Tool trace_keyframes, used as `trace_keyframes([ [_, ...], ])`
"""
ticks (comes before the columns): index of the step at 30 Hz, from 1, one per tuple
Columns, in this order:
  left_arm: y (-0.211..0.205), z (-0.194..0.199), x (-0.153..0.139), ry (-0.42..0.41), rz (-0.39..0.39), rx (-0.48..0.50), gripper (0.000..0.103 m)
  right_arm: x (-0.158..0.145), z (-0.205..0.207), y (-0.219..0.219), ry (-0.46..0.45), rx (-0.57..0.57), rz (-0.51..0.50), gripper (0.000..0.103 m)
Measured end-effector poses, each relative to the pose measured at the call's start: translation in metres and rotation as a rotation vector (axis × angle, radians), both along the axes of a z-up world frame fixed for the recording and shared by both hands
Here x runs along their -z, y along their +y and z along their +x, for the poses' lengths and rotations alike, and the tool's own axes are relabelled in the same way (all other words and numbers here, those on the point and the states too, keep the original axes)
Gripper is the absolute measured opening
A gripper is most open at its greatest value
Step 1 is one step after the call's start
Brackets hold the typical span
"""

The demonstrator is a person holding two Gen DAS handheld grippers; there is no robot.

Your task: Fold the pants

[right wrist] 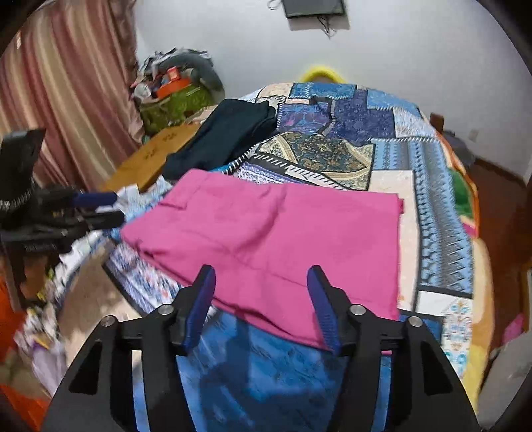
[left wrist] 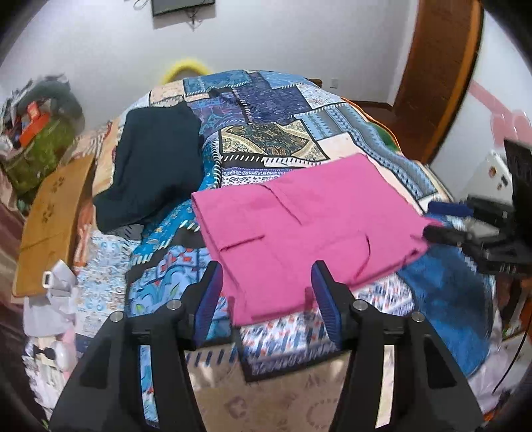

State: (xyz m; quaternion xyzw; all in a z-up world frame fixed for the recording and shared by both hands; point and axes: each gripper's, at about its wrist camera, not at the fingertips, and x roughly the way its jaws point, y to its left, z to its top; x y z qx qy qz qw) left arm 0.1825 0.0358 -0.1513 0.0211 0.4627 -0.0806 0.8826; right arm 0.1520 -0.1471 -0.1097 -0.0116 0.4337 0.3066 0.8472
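left tongs (left wrist: 267,292): jaws parted about halfway, blue ribbed pads facing each other, nothing gripped. the near edge of the pink pants (left wrist: 299,226) lies below the gap between the pads, not pinched.

right tongs (right wrist: 261,295): jaws likewise parted about halfway, blue pads clear of the cloth, nothing held. the pants' near hem lies under and between the pads. in the left wrist view these tongs show at the right edge, tips just beside the pants' right corner; whether they touch it cannot be told.

pink pants: folded into a rough rectangle, lying flat on the bed near its front edge, a pocket seam and a crease showing on top.

patchwork quilt (left wrist: 272,109): blue, white and gold panels, covering the bed under the pants.

dark garment (left wrist: 153,166): navy or black, bunched, on the quilt behind and left of the pants, apart from them.

wooden board (left wrist: 50,219): tan, with paw prints, beside the bed on the left.

yellow ring (left wrist: 186,68): behind the far end of the bed, against the wall.

striped curtain (right wrist: 63,86): pink and beige, left of the right wrist view.

clutter pile (right wrist: 176,83): green bag, orange box and grey item, in the corner by the curtain.

wall screen (right wrist: 314,7): dark, mounted high, cables hanging below.

wooden door frame (left wrist: 439,76): brown, at right.
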Motion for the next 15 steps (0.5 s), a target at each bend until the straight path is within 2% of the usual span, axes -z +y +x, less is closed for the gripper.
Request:
trace_keyframes([
  [4,-0.008,0.019,0.008,0.032,-0.043,-0.011,0.059,0.012,0.014,0.014,0.075,0.006,0.054,0.054],
  [8,-0.019,0.034,0.027,0.092,-0.071,0.015,0.06,0.032,0.026,0.025,0.157,0.007,0.057,0.054],
  [12,-0.023,0.037,0.051,0.126,0.003,0.016,0.061,0.052,0.027,0.025,0.224,-0.001,0.022,0.055],
  [15,-0.017,0.03,0.055,0.087,0.044,0.008,0.065,0.058,0.026,0.01,0.237,0.013,0.029,0.055],
])
